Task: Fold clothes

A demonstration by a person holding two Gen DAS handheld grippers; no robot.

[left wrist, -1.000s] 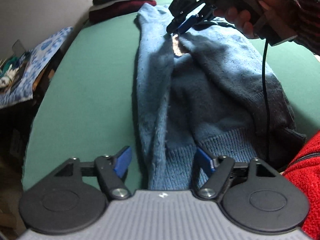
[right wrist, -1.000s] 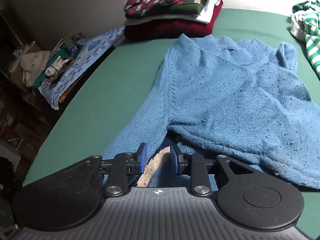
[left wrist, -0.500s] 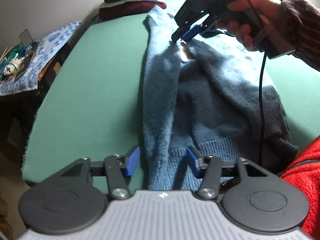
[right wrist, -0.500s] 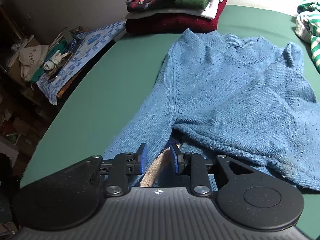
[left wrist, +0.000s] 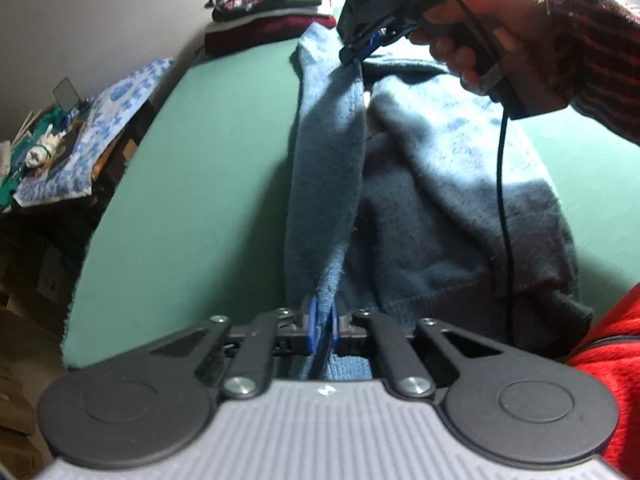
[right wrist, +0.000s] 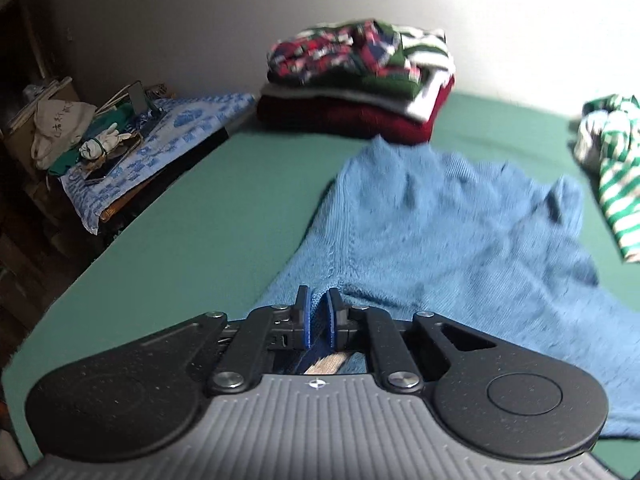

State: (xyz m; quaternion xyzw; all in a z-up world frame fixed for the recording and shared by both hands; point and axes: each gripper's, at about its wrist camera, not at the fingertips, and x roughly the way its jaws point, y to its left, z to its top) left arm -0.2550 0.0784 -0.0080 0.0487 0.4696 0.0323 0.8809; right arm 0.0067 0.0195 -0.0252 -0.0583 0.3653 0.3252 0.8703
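Observation:
A blue knitted sweater [left wrist: 440, 184] lies lengthways on the green table [left wrist: 208, 168]. My left gripper [left wrist: 322, 326] is shut on the ribbed hem of its left folded strip, at the near end. My right gripper [left wrist: 362, 49], held by a hand in a striped sleeve, is shut on the same strip's far end and lifts it off the table. In the right wrist view the right gripper [right wrist: 318, 322] pinches blue knit, and the sweater [right wrist: 440, 236] spreads ahead toward its neckline.
A stack of folded clothes [right wrist: 360, 88] sits at the table's far end. A green-and-white striped garment [right wrist: 616, 168] lies crumpled at the far right. A blue patterned cloth [right wrist: 160, 144] covers cluttered furniture left of the table. A red fleece [left wrist: 608, 364] is at my near right.
My left gripper went from open around the hem to shut on it. The right gripper closed tighter and rose, pulling the strip taut between both grippers.

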